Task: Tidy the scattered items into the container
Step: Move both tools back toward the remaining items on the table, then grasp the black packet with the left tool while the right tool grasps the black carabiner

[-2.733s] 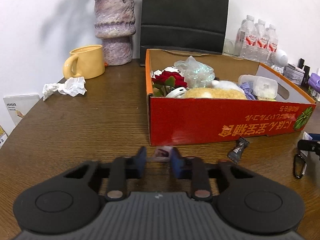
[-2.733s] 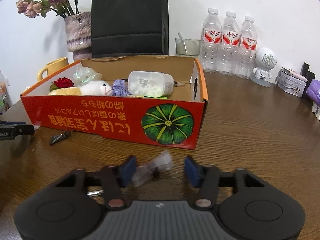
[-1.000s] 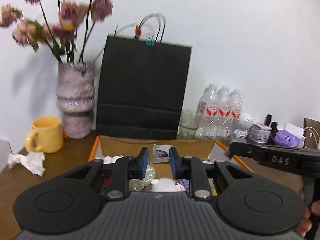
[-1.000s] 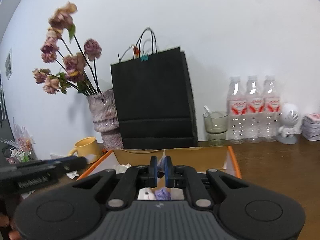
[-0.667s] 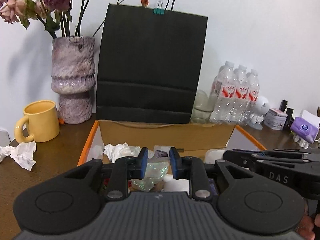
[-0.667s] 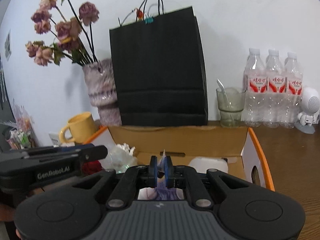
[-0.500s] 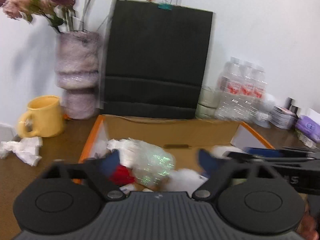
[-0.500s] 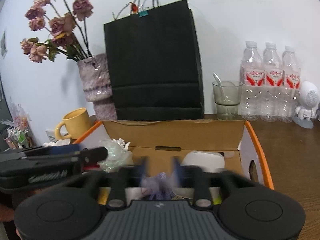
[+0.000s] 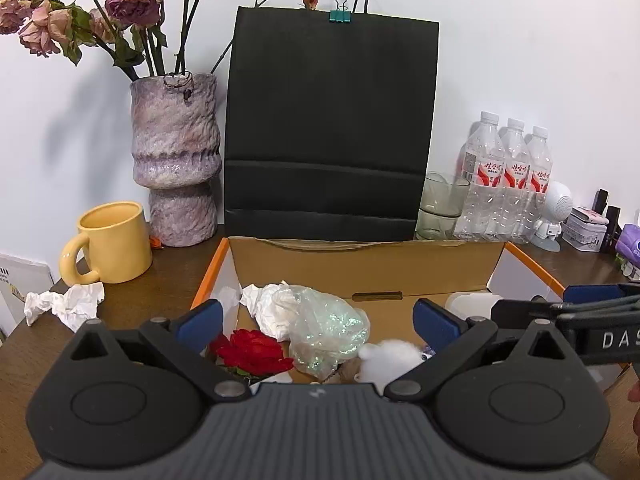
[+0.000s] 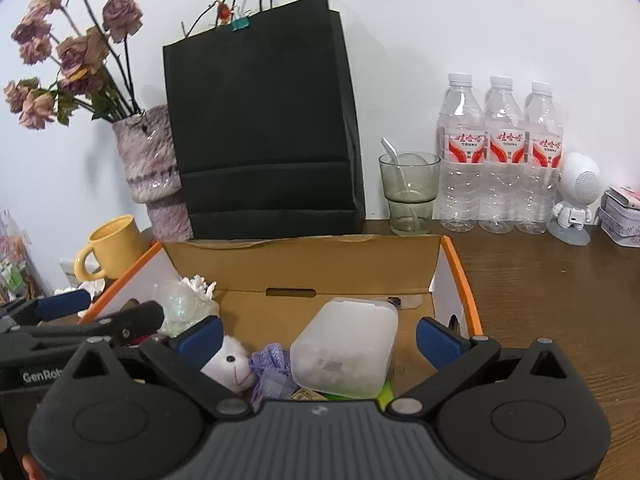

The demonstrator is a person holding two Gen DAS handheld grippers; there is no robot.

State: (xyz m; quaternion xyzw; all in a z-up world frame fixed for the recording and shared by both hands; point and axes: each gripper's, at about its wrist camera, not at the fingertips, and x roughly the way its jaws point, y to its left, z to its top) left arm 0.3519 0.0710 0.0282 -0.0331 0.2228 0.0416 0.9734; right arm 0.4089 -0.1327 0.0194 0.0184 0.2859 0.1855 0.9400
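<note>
The cardboard box [image 9: 368, 264] sits on the counter [image 10: 560, 280] in front of the black paper bag [image 9: 332, 128] and already holds a red rose [image 9: 252, 350], a crumpled clear plastic bag [image 9: 328, 328], white tissue [image 9: 266, 300], a white plush toy [image 10: 232, 362], a purple knit piece [image 10: 272, 364] and a translucent lidded tub [image 10: 346, 346]. Both grippers hover over the box's near side. Left gripper [image 9: 316, 322]: its jaws have just been opening and now stand wide apart, with nothing between them; a second ago they pinched a small packet above the box, and that packet is gone from them, so it has likely dropped in among the contents, though it cannot be picked out there. Right gripper [image 10: 318, 338]: same story, its jaws have just been opening, now spread fully and empty; the small clear wrapper it held a second ago is no longer gripped and cannot be picked out in the box either. Judgement: two items are delivered together and this release step is done. Still outside the box is the crumpled tissue [image 9: 66, 304] on the counter beside the yellow mug [image 9: 108, 248], probably a next pickup for the left side. The vase [image 9: 176, 160], water bottles [image 10: 500, 152] and glass [image 10: 410, 192] look like fixtures, not clutter.
</note>
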